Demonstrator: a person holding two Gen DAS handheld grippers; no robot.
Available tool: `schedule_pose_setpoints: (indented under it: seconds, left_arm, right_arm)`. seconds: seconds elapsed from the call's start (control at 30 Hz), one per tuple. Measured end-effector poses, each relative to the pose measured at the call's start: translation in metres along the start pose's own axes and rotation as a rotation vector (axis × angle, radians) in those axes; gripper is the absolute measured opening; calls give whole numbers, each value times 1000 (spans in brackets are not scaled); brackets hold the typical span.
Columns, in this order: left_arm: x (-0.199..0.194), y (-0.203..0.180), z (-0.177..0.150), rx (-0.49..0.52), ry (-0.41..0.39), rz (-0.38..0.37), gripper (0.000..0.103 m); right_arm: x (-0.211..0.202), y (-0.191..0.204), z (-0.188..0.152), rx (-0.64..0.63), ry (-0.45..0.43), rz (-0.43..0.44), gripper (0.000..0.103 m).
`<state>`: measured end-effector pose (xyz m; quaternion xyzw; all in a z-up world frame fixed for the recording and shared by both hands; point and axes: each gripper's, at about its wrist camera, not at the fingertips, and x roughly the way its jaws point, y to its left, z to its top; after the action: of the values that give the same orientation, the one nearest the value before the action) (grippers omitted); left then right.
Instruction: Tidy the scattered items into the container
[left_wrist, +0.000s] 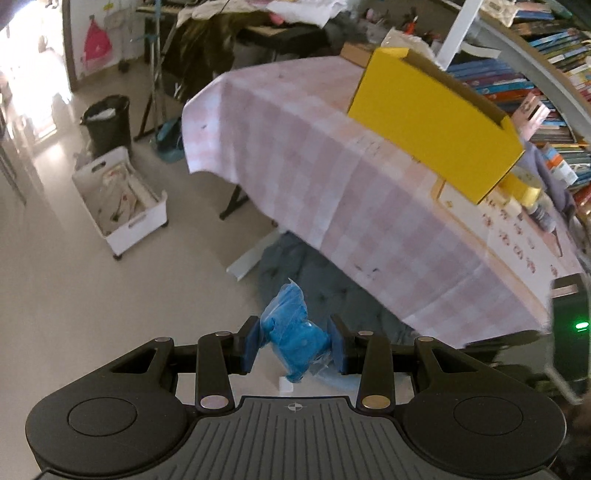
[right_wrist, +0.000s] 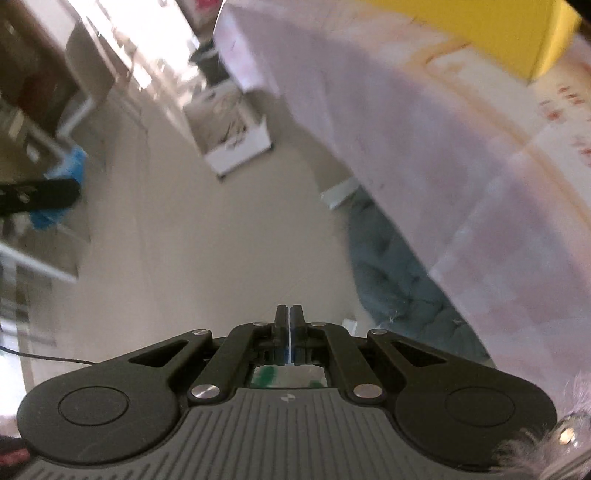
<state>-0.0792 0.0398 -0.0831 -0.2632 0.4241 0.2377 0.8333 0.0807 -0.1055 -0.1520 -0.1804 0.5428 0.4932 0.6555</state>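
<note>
My left gripper (left_wrist: 295, 341) is shut on a clear bag of blue stuff (left_wrist: 291, 334) and holds it in the air over the floor, short of the table's near edge. The yellow cardboard box (left_wrist: 436, 125), open at the top, stands on the pink checked tablecloth (left_wrist: 332, 177) at the far right. In the right wrist view my right gripper (right_wrist: 290, 314) is shut and empty above the floor. The box (right_wrist: 517, 33) shows at the top right there, blurred. The left gripper and blue bag (right_wrist: 55, 192) show at the far left.
A white wheeled bin (left_wrist: 122, 199) and a black waste bin (left_wrist: 107, 122) stand on the floor to the left. A grey-blue cushion (left_wrist: 314, 280) lies under the table. A yellow tape roll (left_wrist: 524, 184) sits behind the box. Bookshelves (left_wrist: 535, 85) line the right.
</note>
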Motion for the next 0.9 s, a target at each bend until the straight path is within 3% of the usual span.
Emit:
schedule_pose_setpoints:
  seconds: [0.27,0.43,0.6,0.73,0.9]
  left_arm:
    - [70,61,-27,-55,-17,3,37]
    - [133,113,-60,-159,-13,14,37]
    - [189,155,-105,-233,47,31,37]
    - [219,182,-138,-300,66,62,37]
    - [246,206,-171,-376,82,68,37]
  right_arm:
    - [122,3,-10,18,50,-54,2]
    - [236,-8,-26,72,112,-90,2]
    - [353,-36,-48,118,197,-131,2]
    - [433,-61,-64,153,238,-186,2]
    - [514,-89,-83,140,296,-240,20]
